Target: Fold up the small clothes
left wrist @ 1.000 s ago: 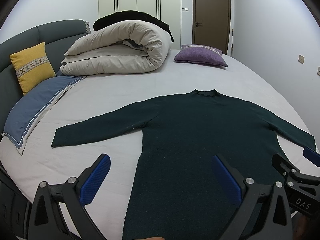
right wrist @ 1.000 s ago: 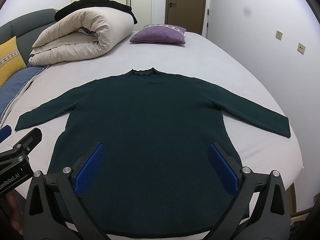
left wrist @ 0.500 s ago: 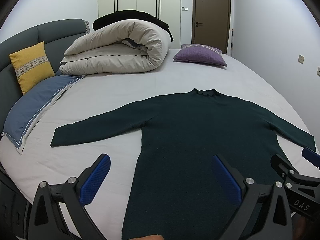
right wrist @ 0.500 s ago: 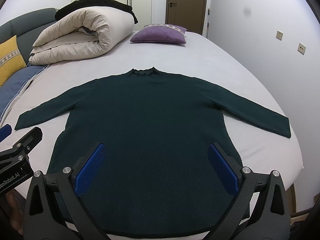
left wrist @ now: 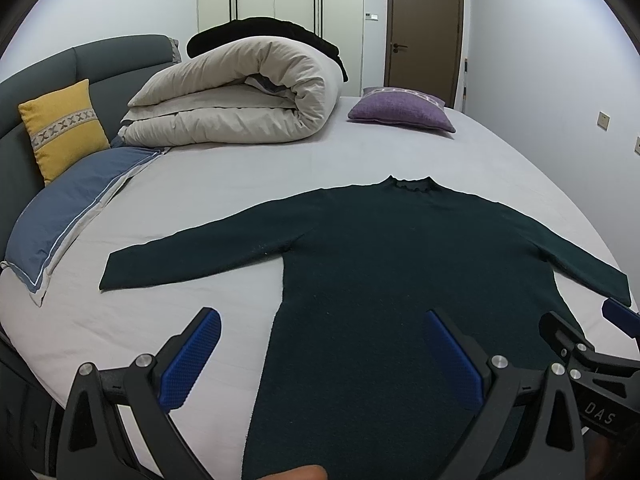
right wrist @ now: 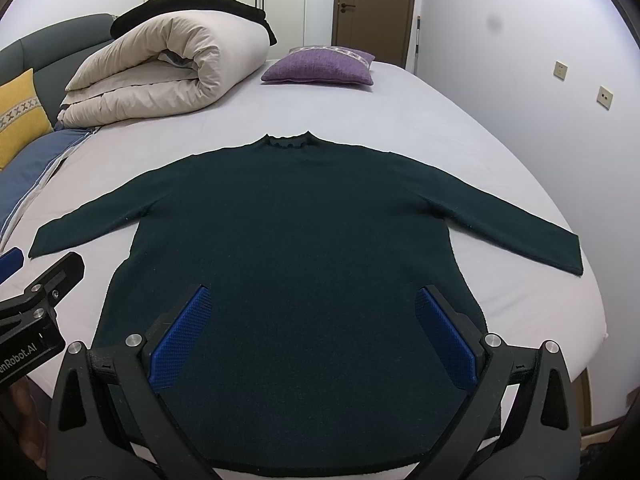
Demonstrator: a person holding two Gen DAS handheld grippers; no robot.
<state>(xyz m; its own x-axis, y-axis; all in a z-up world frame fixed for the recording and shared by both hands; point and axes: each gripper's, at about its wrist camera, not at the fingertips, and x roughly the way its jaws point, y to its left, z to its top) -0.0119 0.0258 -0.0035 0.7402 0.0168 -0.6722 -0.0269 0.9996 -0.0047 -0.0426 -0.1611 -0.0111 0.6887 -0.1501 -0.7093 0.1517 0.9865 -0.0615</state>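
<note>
Sweater (right wrist: 296, 240) flat on bed (right wrist: 460, 128) — spread fingers (right wrist: 180, 336) above hem.

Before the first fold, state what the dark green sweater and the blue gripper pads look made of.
Dark green long-sleeved sweater: looks like a matte, fuzzy knit, possibly wool; the surface is nubbly and the collar frilled. Blue pads on the right gripper's fingers: probably rubber or soft plastic, with a fine dimpled grid, matte.
</note>
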